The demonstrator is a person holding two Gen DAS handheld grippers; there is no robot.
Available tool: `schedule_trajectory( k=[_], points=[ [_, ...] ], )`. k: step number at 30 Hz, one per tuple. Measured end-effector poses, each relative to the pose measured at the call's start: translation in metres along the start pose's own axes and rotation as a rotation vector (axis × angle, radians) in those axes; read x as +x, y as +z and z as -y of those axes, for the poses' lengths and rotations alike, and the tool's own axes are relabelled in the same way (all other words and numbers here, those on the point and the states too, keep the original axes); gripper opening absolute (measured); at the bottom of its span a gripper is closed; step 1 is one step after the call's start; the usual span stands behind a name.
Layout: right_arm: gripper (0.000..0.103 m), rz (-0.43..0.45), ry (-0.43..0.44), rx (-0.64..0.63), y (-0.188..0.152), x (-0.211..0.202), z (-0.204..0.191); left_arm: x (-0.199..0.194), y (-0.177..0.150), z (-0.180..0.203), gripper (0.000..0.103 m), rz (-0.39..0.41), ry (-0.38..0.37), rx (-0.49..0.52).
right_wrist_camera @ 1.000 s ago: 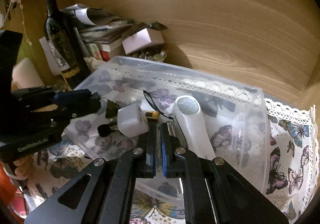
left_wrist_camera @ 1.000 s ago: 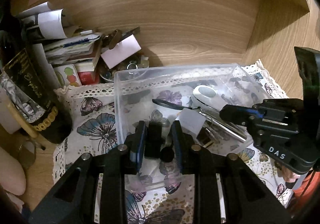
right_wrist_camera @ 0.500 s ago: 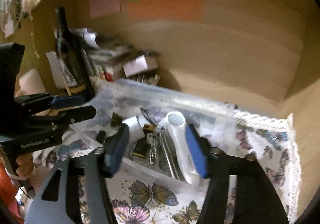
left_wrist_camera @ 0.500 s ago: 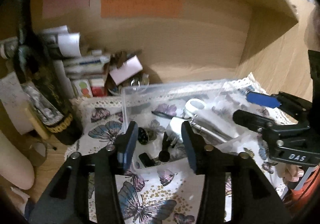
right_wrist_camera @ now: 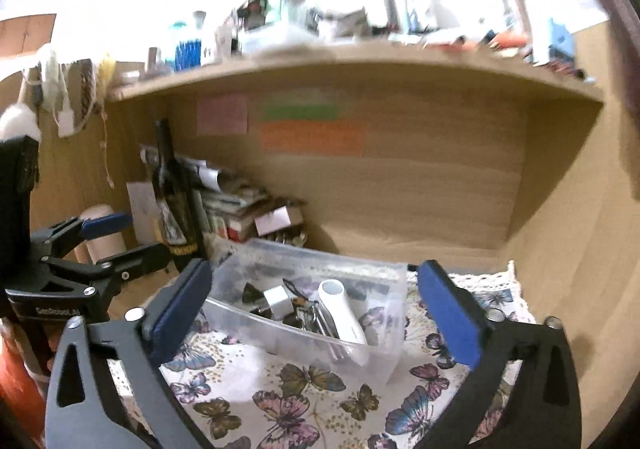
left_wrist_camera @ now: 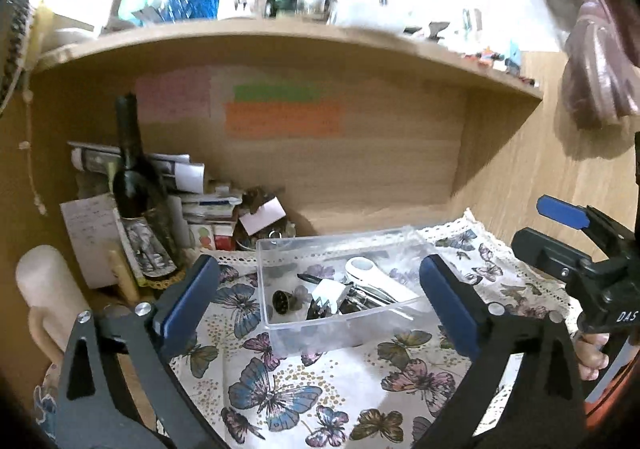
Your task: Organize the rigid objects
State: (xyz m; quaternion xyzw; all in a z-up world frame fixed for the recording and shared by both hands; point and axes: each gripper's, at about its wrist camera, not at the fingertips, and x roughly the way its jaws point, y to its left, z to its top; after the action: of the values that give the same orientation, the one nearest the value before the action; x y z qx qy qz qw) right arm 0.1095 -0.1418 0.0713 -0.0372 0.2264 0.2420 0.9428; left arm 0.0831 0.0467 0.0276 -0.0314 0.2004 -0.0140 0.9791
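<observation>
A clear plastic box (left_wrist_camera: 280, 329) (right_wrist_camera: 384, 329) stands on a butterfly-print cloth (left_wrist_camera: 320, 389) (right_wrist_camera: 280, 389). It holds several small rigid items: a white handled tool (left_wrist_camera: 376, 279) (right_wrist_camera: 342, 311), a white charger block (left_wrist_camera: 328, 291) (right_wrist_camera: 277, 299), metal tools and small black parts. My left gripper (left_wrist_camera: 316, 301) is wide open and empty, held back from the box. My right gripper (right_wrist_camera: 312, 309) is also wide open and empty, back from the box. Each gripper shows at the edge of the other's view.
A dark wine bottle (left_wrist_camera: 134, 185) (right_wrist_camera: 174, 201) stands at the left next to a stack of papers and small boxes (left_wrist_camera: 208, 209). A bowl of small bits (left_wrist_camera: 264, 237) sits behind the box. Wooden alcove walls close the back and right; a cluttered shelf (left_wrist_camera: 280, 37) runs overhead.
Both grippers opened wide, releasing what they held into the box, and pulled back and up away from it. The view now takes in the whole alcove.
</observation>
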Motion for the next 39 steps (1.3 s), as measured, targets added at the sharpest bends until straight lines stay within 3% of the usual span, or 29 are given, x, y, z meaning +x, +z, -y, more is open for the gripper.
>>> schedule_trajectory(
  k=[15,39],
  points=[
    [0.103,0.037,0.001,0.018,-0.011,-0.03,-0.008,-0.039,-0.006,0.015,0.103,0.075,0.016,0.022],
    [0.103,0.028,0.01,0.026,-0.014,-0.029,-0.009,-0.04,-0.007,0.025,0.103,0.09,0.024,0.046]
  ],
)
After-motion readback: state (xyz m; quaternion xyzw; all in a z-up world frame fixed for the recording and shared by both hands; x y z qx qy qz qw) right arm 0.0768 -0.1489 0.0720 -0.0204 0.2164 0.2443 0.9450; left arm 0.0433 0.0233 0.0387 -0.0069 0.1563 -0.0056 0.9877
